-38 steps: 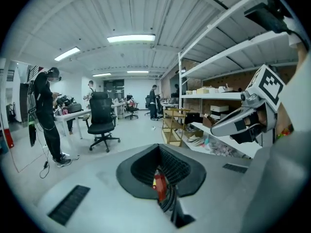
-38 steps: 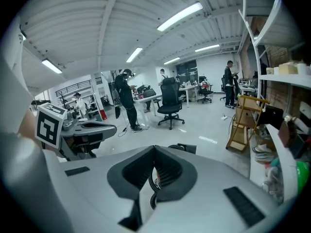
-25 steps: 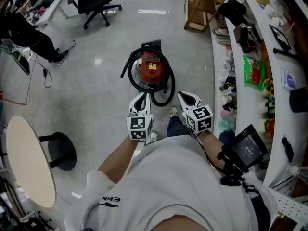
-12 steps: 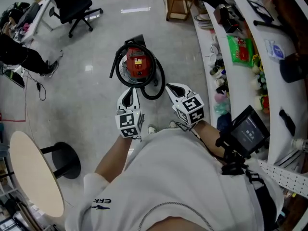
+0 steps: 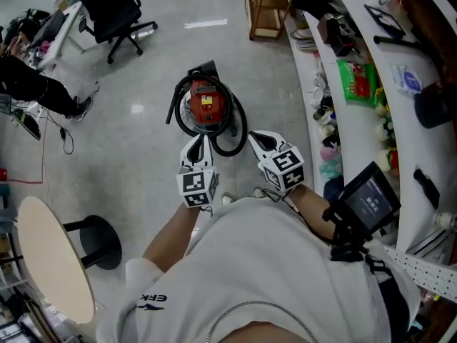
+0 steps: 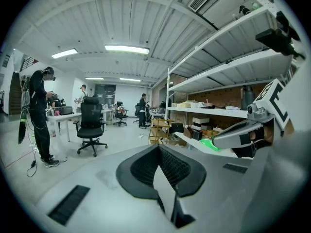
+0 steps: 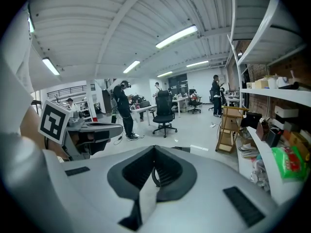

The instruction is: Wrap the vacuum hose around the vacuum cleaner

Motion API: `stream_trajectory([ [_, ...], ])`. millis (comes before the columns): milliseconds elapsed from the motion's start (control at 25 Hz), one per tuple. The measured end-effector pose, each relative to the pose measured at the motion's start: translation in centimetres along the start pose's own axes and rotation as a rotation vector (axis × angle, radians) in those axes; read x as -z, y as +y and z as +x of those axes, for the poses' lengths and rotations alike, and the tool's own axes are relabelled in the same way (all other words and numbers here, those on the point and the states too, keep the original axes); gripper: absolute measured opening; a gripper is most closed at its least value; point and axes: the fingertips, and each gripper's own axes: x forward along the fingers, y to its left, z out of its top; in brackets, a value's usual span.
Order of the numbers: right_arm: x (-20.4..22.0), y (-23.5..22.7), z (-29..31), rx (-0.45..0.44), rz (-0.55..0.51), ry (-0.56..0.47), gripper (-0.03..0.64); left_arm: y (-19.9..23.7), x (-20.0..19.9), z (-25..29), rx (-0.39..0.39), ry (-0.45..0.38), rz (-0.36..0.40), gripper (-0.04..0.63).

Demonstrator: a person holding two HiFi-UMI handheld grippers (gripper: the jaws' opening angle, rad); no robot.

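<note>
The red vacuum cleaner (image 5: 206, 103) stands on the grey floor in the head view. Its black hose (image 5: 238, 135) lies looped around its body, with one loop bulging toward me. My left gripper (image 5: 198, 141) hovers just short of the vacuum's near side, jaws shut and empty. My right gripper (image 5: 255, 136) hangs beside the hose loop, a little to its right, also shut with nothing in it. In the left gripper view the left gripper (image 6: 158, 148) shows its jaws pressed together; the right gripper view shows the same of the right gripper (image 7: 154, 150).
A white shelf counter (image 5: 362, 131) crowded with small items runs down the right. A wooden cart (image 5: 270, 9) stands at the back, a black office chair (image 5: 113, 7) at the back left. A round table (image 5: 46, 245) and a stool base (image 5: 93, 232) are at the left. A person (image 5: 32, 73) stands at the far left.
Both grippers have drifted a little upward and stay shut and empty. The head view has shifted. The vacuum and its hose lie as before.
</note>
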Motion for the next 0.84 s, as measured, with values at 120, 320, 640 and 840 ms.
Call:
stream_trajectory([
  [120,-0.3,0.0,0.1,-0.006,-0.004,-0.004,0.005,-0.1,-0.1,0.0,-0.005,-0.001,-0.004,0.003],
  [320,-0.3,-0.4,-0.1,0.001,-0.006,-0.005,0.005,-1.0,0.1,0.3,0.007,-0.007,-0.016,0.003],
  [640,0.0,-0.7,-0.3,0.007,-0.004,0.001,0.005,-1.5,0.4,0.4,0.008,-0.007,-0.034,0.003],
  [840,0.1,-1.1,-0.2,0.004,0.001,-0.004,0.005,-1.7,0.6,0.6,0.001,-0.006,-0.041,0.003],
])
